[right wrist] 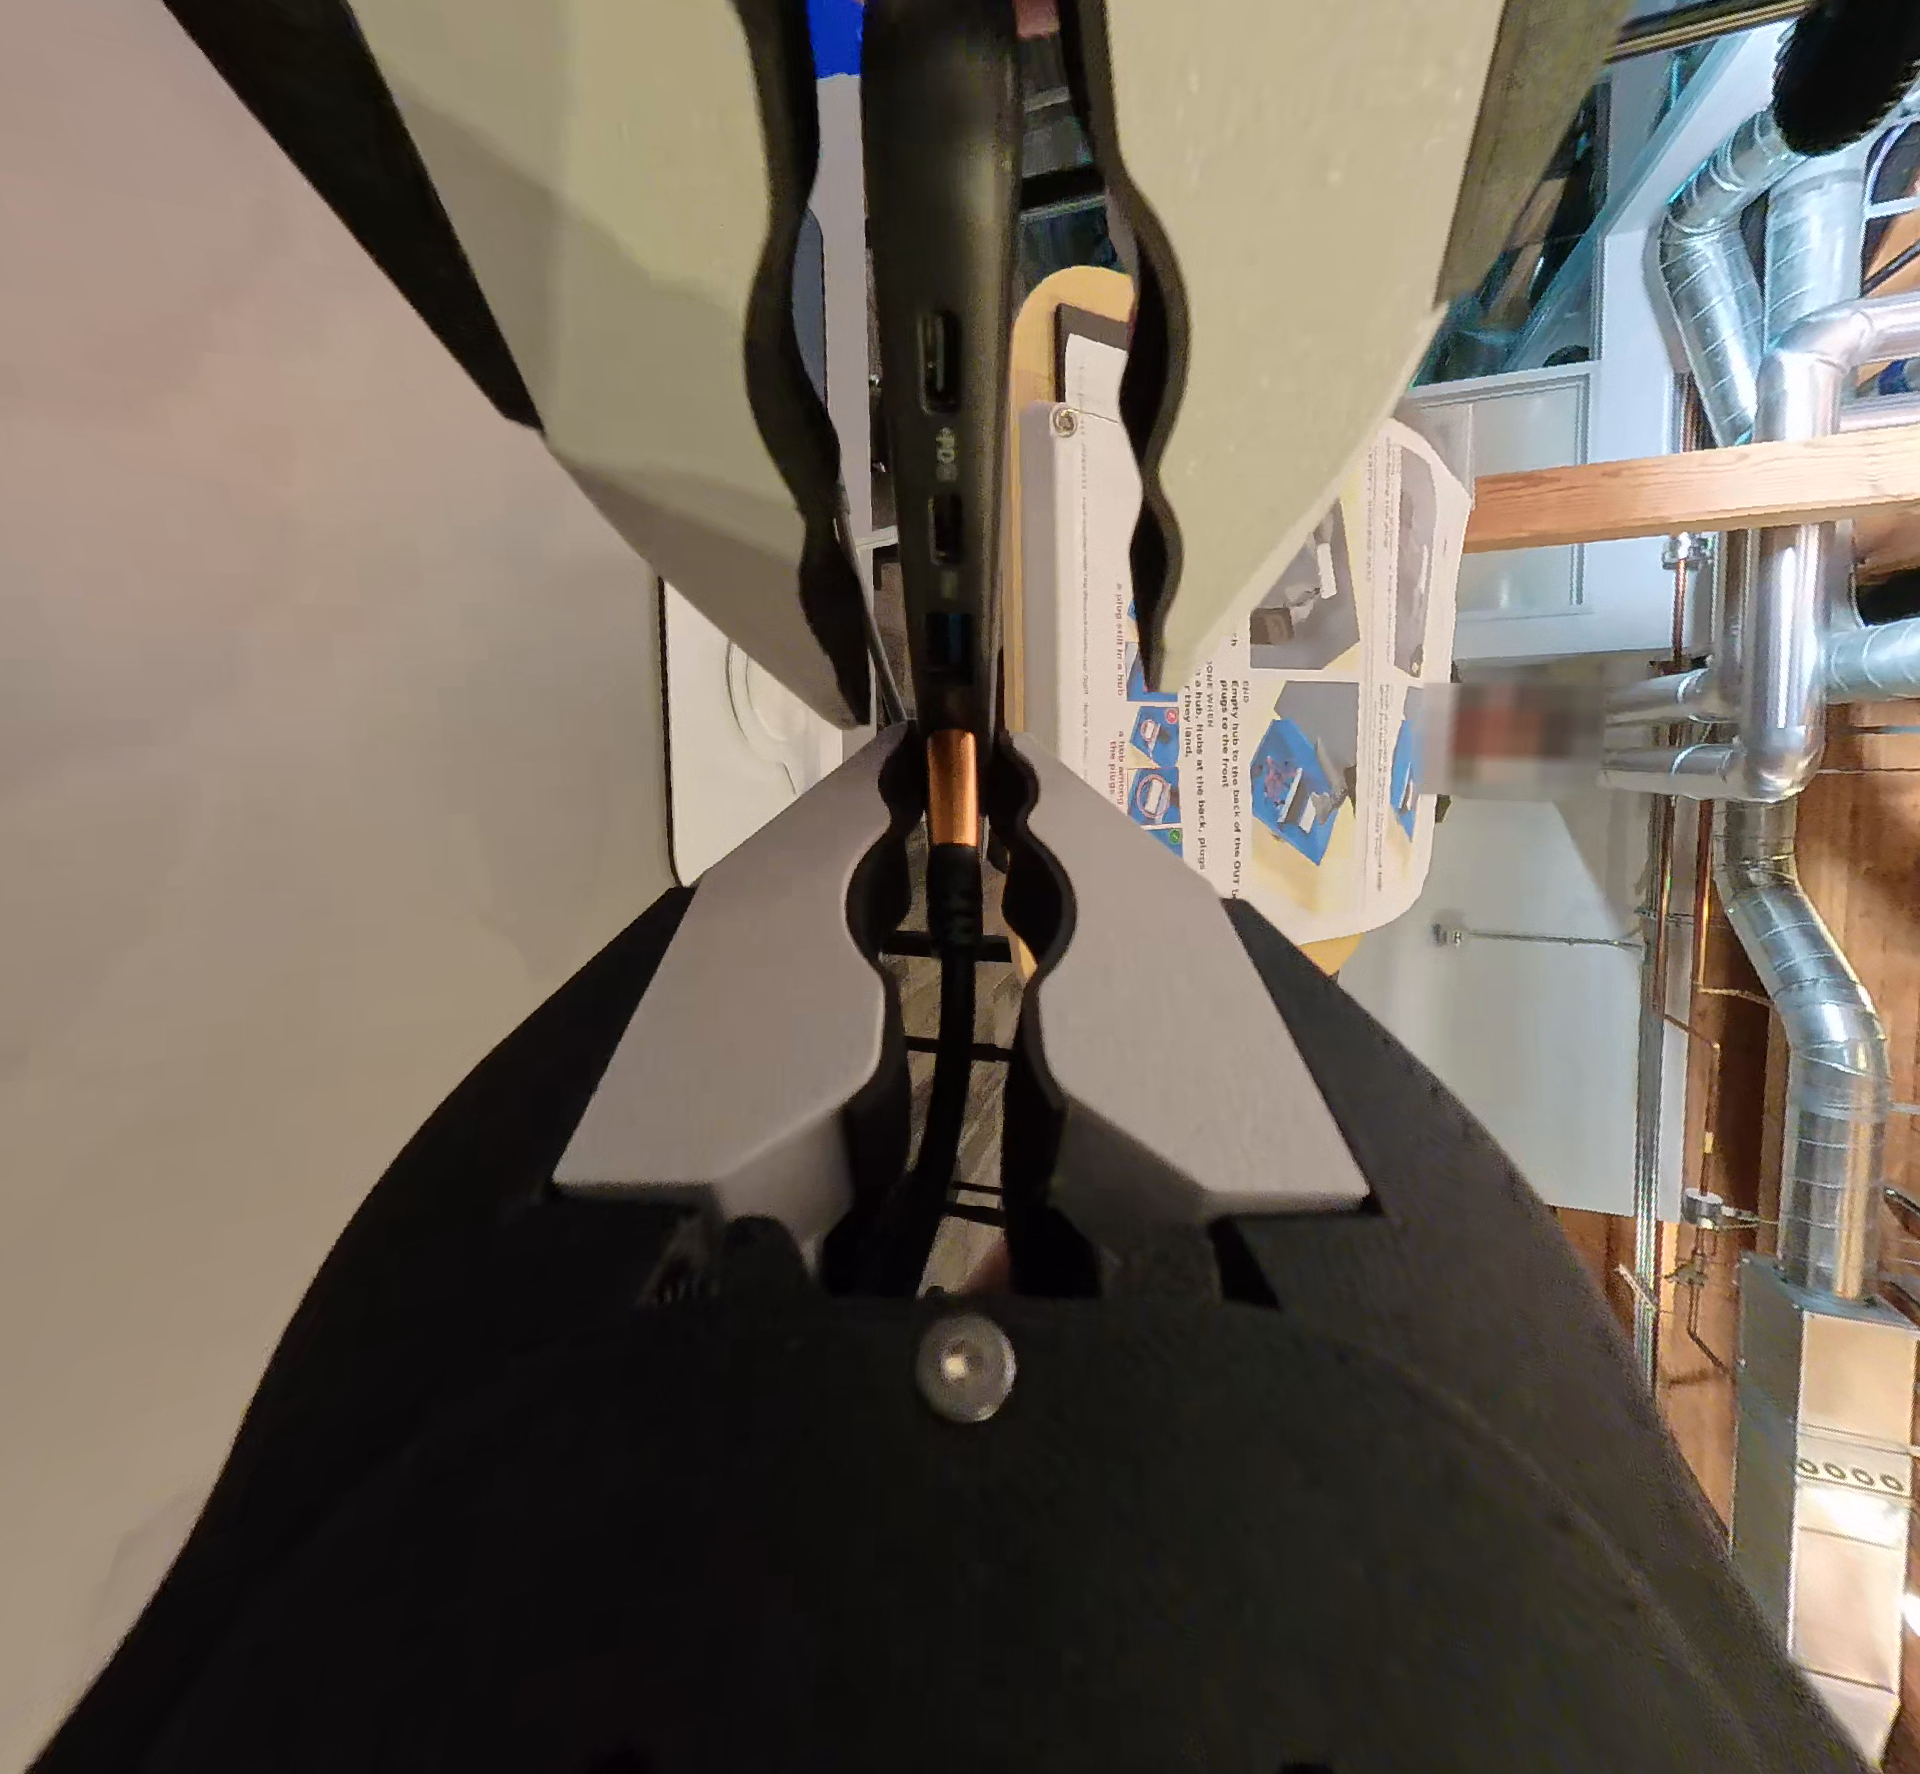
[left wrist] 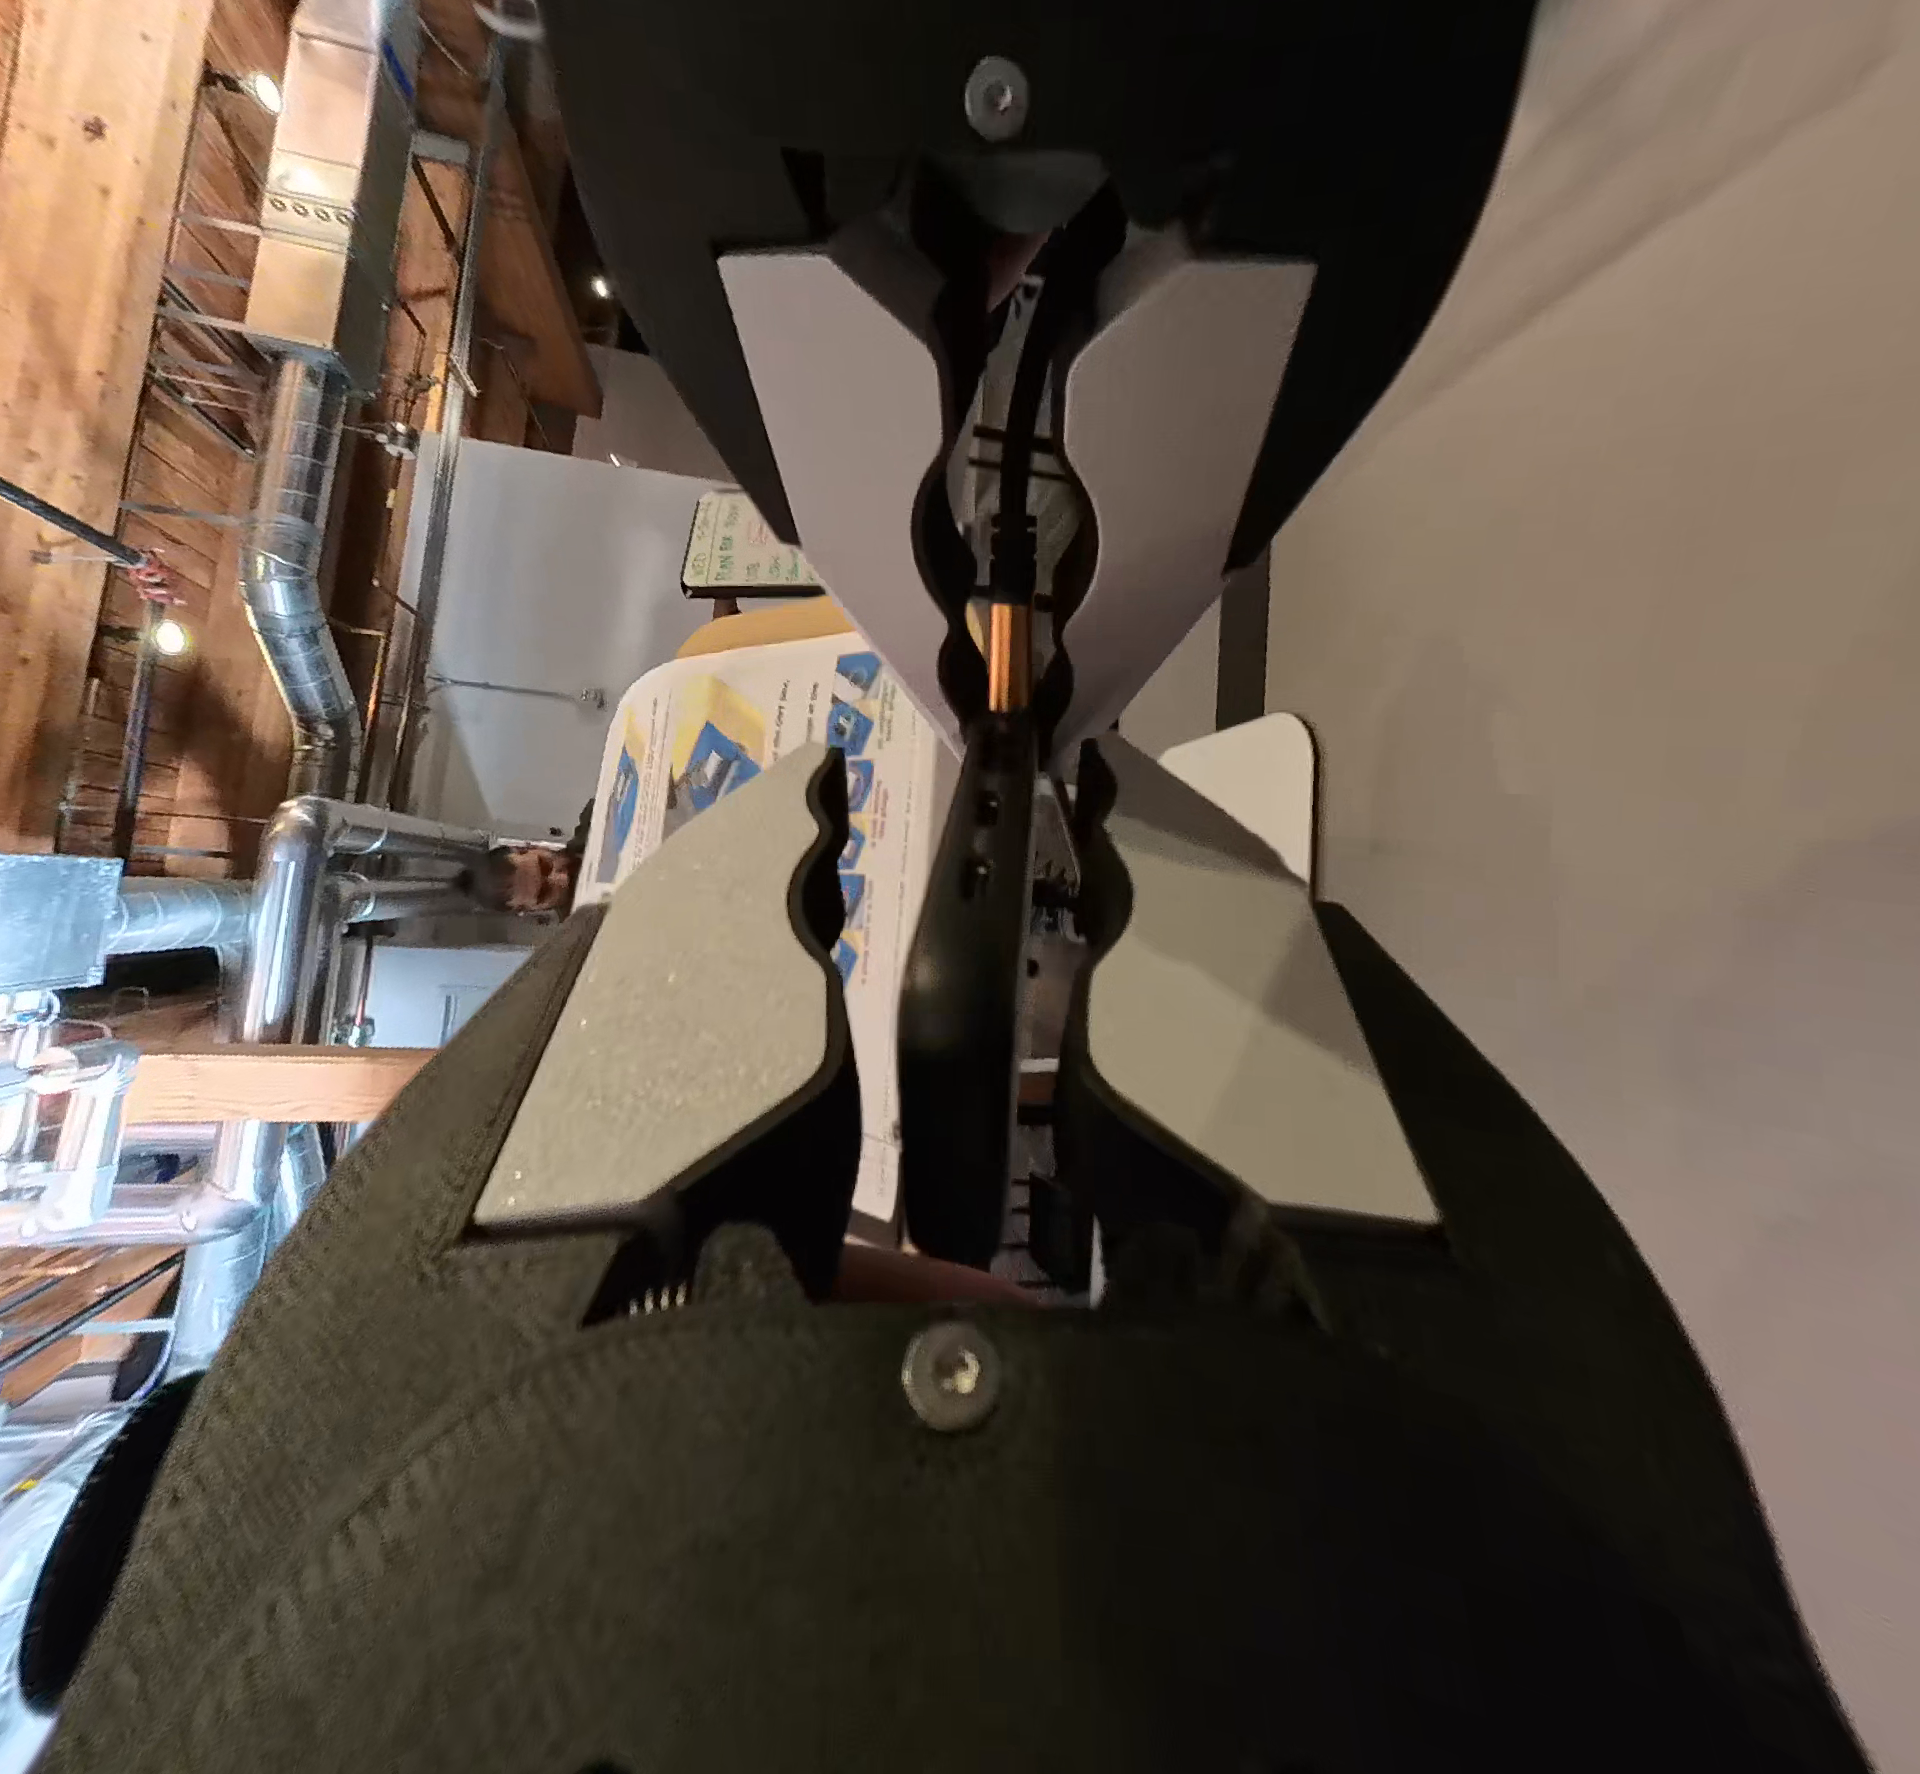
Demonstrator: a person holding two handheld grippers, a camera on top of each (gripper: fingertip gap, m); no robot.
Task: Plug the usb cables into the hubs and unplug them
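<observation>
My left gripper (left wrist: 961,774) is shut on a slim black hub (left wrist: 958,997), which stands lengthwise between its grey pads. My right gripper (right wrist: 954,756) is shut on a USB plug with a copper-coloured sleeve (right wrist: 951,789). The two grippers face each other tip to tip. The plug's front end is at a port in the end of the hub (right wrist: 940,322), just past a blue port (right wrist: 945,641). Its black cable (right wrist: 940,1080) runs back between the right fingers. In the left wrist view the right gripper (left wrist: 1006,718) holds the copper plug (left wrist: 1006,654). In the right wrist view the left gripper (right wrist: 1003,685) comes in from the top.
Both views are rolled sideways. A pale flat surface (left wrist: 1662,789) fills one side of each view. Printed picture sheets on a board (right wrist: 1330,737) stand behind the grippers. Metal ducts (right wrist: 1787,945), wooden beams and a blurred-out person are far off. Only a small space, under 4 cm, lies between the two pairs of fingers.
</observation>
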